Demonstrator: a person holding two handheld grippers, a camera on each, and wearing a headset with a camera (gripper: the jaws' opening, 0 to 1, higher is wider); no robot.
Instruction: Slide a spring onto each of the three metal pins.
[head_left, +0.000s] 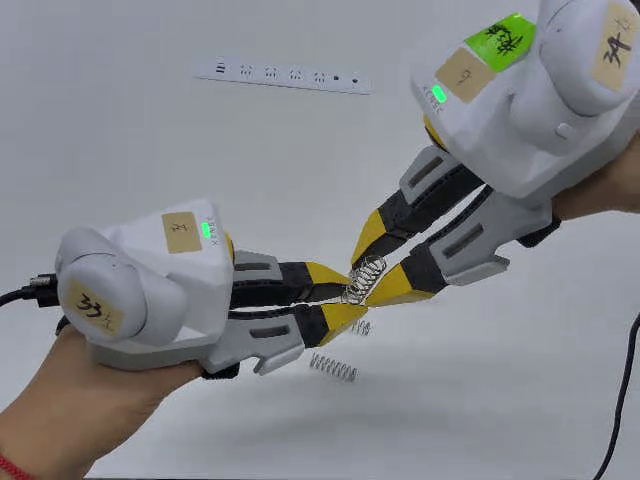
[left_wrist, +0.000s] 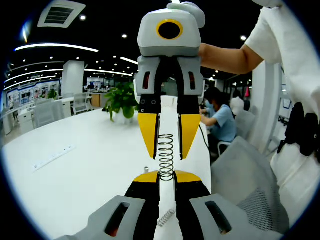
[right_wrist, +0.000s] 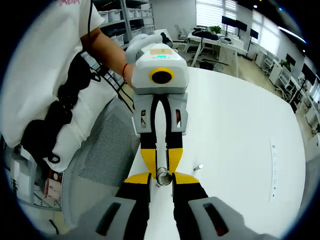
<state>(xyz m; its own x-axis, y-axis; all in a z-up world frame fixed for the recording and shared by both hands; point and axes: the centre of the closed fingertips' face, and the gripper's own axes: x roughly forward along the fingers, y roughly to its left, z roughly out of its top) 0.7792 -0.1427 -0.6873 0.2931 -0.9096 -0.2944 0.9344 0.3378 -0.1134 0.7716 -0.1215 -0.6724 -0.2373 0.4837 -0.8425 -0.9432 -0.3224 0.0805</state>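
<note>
My left gripper (head_left: 350, 300) points right, its jaws shut at the base of a small steel spring (head_left: 366, 276); the thin metal pin they seem to pinch is hidden inside the coil. My right gripper (head_left: 368, 277) comes down from the upper right with its yellow fingertips closed on that spring. In the left gripper view the spring (left_wrist: 166, 155) rises from my left gripper (left_wrist: 166, 176) up between the right gripper's fingers (left_wrist: 150, 135). The right gripper view looks at the spring (right_wrist: 163, 175) end-on between the tips of my right gripper (right_wrist: 162, 177).
Two loose springs (head_left: 333, 367) (head_left: 360, 327) lie on the white table under the grippers. A short metal pin (right_wrist: 198, 167) (left_wrist: 146, 170) stands on the table nearby. A white power strip (head_left: 283, 75) lies at the far side. A black cable (head_left: 615, 420) hangs at the right edge.
</note>
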